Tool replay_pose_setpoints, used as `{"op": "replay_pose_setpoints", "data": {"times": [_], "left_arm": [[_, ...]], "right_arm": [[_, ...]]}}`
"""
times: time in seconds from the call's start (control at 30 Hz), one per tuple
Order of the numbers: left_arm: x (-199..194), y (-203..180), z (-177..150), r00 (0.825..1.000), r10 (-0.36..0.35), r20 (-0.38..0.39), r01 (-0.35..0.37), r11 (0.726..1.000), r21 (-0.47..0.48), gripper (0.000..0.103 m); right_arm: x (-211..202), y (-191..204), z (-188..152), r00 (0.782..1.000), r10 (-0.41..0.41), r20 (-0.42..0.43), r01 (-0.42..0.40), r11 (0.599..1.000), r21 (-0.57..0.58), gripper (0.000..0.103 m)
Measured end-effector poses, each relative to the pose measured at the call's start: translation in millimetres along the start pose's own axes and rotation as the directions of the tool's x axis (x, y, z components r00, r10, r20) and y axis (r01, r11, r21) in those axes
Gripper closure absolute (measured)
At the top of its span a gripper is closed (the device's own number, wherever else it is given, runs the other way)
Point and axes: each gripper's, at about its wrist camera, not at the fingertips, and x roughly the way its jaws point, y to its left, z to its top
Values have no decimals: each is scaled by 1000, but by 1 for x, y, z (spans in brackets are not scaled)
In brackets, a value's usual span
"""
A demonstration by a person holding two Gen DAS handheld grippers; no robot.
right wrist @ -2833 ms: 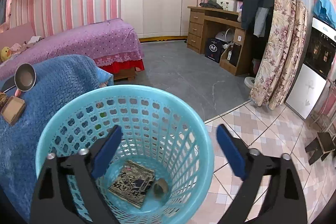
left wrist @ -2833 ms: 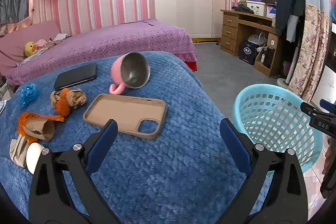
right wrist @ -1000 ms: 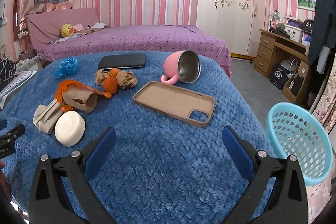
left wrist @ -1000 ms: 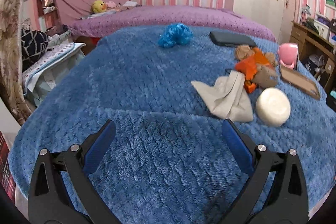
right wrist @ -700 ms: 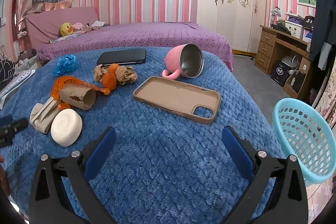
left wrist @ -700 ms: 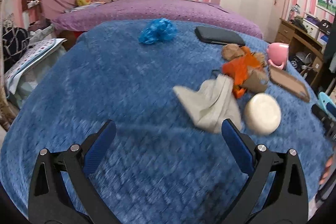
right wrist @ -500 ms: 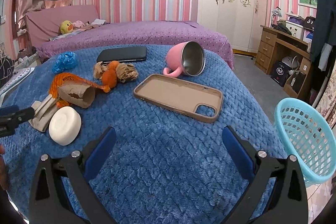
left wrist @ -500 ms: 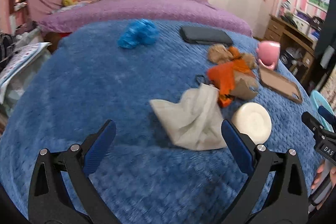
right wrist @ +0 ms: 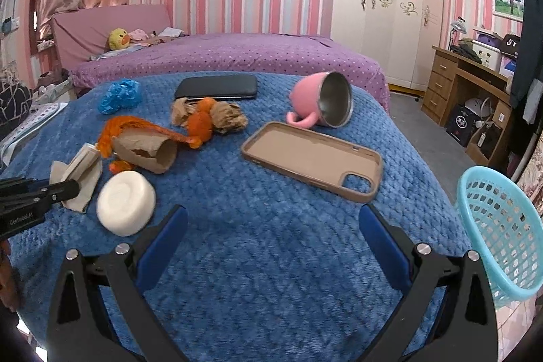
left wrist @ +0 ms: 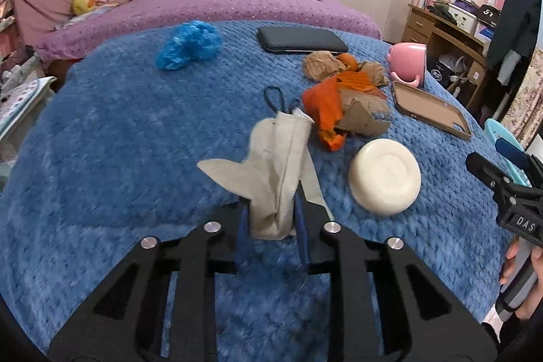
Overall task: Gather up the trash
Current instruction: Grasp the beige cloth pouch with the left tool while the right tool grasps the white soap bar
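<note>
Far left of the right view: left gripper (right wrist: pixel 64 189) clamped on the beige paper scrap (left wrist: pixel 278 165), near end pinched, far end resting on the blue blanket (left wrist: pixel 101 141). Best lifted straight up before swinging, so as not to drag the white round block (left wrist: pixel 385 180) just right of it or snag the orange peel (left wrist: pixel 324 106) beyond. Centre bottom: right gripper (right wrist: pixel 271 233) spread wide, holding nothing, hovering over bare blanket. Lower right edge: teal basket (right wrist: pixel 495 226), off the blanket, well apart from the scrap; probably the drop point, needing a release only once clearly above the rim.
</note>
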Motion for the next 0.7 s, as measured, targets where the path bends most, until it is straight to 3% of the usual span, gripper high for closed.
{"op": "replay_pose_setpoints", "data": {"times": [0.17,0.33,0.7], "left_arm": [[-20,17,-8,993,98,62,-98,995,-5,84],[-26,52,-5,982,171,80,-165,984,-70,84],[-27,73,-9,986,142,86,-128,981,-145,85]], "right_arm": [[-2,18,1,999,36,2,-36,999,-13,5],[-3,42,1,996,87,7,-87,996,-36,5],[12,93,5,991,132,-33,-135,983,-127,5]]}}
